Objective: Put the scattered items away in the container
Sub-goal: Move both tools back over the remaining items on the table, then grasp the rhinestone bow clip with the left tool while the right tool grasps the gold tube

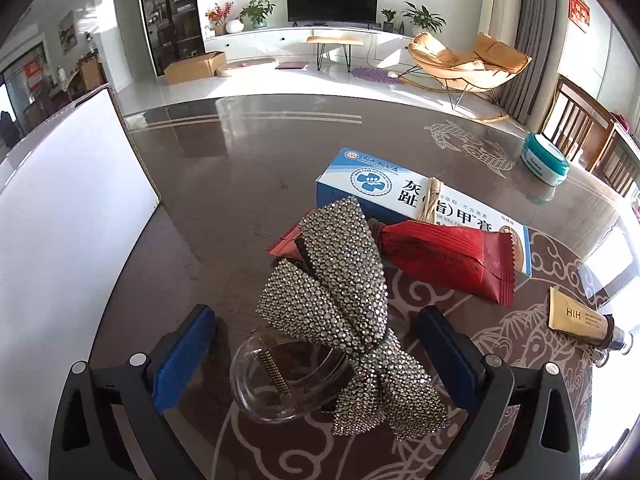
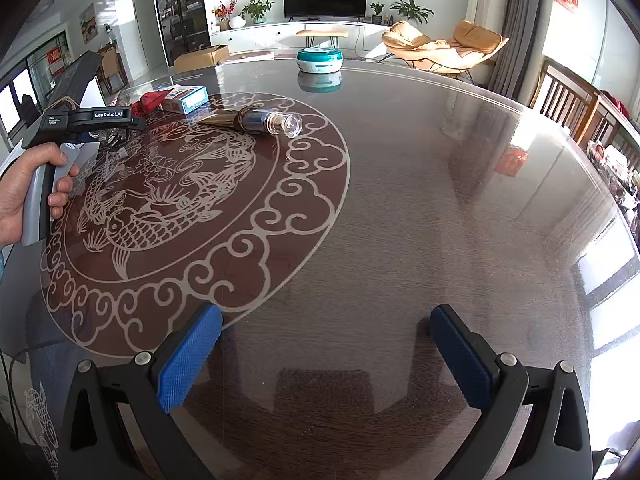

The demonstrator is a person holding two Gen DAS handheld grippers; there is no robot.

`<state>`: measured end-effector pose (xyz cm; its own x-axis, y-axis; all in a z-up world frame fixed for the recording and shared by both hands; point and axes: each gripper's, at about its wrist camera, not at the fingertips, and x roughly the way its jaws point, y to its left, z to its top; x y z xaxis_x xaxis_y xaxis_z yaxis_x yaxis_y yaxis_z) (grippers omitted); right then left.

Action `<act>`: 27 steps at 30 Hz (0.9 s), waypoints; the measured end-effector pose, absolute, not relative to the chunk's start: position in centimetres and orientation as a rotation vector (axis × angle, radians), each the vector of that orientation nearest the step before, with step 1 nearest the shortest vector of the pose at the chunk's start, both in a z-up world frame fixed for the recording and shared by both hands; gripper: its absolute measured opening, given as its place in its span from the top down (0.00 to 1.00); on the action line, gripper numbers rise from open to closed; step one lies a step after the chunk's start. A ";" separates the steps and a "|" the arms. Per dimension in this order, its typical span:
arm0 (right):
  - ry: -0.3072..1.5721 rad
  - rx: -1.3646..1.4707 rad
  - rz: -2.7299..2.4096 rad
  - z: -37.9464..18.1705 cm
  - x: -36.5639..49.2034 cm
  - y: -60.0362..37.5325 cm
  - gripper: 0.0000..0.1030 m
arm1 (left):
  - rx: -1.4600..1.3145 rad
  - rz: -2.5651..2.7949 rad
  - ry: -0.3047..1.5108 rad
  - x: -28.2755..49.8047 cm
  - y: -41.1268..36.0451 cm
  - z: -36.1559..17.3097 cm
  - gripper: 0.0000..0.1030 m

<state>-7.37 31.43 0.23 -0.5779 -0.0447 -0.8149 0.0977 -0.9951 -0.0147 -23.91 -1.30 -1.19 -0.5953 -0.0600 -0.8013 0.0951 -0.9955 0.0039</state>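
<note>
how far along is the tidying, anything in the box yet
Done: nothing that shows; the inside of the white box is out of view. In hand: the left claw is open around the rhinestone bow hair clip, pads not yet on it. Left: the blue carton, red packet, gold tube and teal jar lie on the table. The right claw is open, empty.

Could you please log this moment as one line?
left gripper: open around bow hair clip | right gripper: open, idle

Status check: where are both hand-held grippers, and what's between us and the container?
Left hand-held gripper open, straddling rhinestone bow clip, pads not touching. Right hand-held gripper open, empty over bare table. White container left of clip, path unobstructed.
</note>
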 end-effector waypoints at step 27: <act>0.144 1.366 -2.649 0.2 -8.3 31.1 0.00 | 1.460 -2.880 -0.078 -9.9 -3.1 -1.1 0.07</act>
<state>-8.29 31.11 0.23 -0.5711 -0.0955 -0.8153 0.1833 -0.9830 -0.0132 -9.94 -3.12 -1.14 -0.5885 0.0569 -0.8065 -0.1005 -0.9949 0.0031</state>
